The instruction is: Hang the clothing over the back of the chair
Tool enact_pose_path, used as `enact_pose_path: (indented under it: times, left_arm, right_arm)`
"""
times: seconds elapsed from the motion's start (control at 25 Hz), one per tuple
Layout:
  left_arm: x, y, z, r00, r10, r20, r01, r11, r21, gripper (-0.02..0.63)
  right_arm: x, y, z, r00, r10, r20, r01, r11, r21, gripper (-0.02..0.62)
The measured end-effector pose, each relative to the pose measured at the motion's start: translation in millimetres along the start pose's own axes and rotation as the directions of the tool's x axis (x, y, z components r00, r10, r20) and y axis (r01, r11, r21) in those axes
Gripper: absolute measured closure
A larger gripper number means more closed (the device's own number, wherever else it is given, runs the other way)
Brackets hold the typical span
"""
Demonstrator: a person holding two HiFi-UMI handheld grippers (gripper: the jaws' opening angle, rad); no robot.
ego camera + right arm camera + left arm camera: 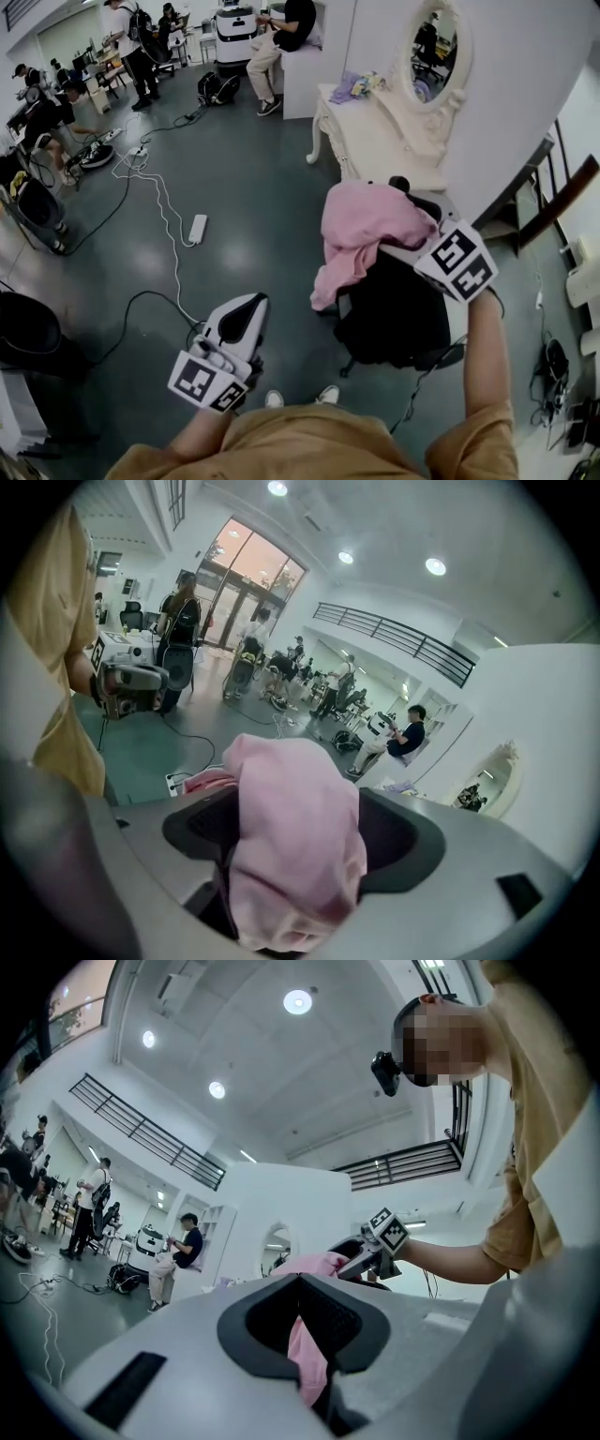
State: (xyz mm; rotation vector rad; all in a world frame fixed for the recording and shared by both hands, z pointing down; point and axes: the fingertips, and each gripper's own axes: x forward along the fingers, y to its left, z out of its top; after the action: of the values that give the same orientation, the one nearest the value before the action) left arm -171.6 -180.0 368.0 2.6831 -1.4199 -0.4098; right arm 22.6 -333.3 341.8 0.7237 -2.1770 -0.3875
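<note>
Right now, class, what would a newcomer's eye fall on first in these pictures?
The pink garment, heaped on the black chair at centre right, stands out most, with the right gripper shut on it. The left gripper hangs lower left, apart from the cloth, jaws slightly apart and empty. Behind stands a white dressing table with an oval mirror.

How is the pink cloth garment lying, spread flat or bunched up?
Bunched up: the pink cloth garment heaps in crumpled folds atop the black chair, one end dangling, the right gripper clamped on it.
</note>
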Motion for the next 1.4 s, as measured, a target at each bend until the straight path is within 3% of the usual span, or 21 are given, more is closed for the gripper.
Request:
enact_pose_path:
  times: [0.28,0.72,1.24,1.4]
  left_arm:
    - [14,-11,-2,1.0,-0.024,-0.007,0.024,1.0,-0.008,0.603]
    - [16,-22,-5,0.999,-0.051,-0.014,0.05,0.999,-0.012,0.603]
    - [14,-30,-6,0.998,-0.053,-0.021,0.053,0.998,-0.018,0.603]
    - [17,-36,-7,0.998,-0.064,-0.025,0.063,0.998,-0.022,0.603]
  right_arm:
    - [-26,-13,0,0.983,-0.001,0.181,-0.035,0.98,0.194,0.268]
    - [-39,-20,-11,0.942,-0.135,0.307,-0.005,0.91,0.414,0.431]
    - [-68,-25,-18,0.909,-0.19,0.372,-0.027,0.862,0.506,0.454]
    - [-87,-33,-26,0.882,-0.241,0.404,-0.041,0.816,0.576,0.481]
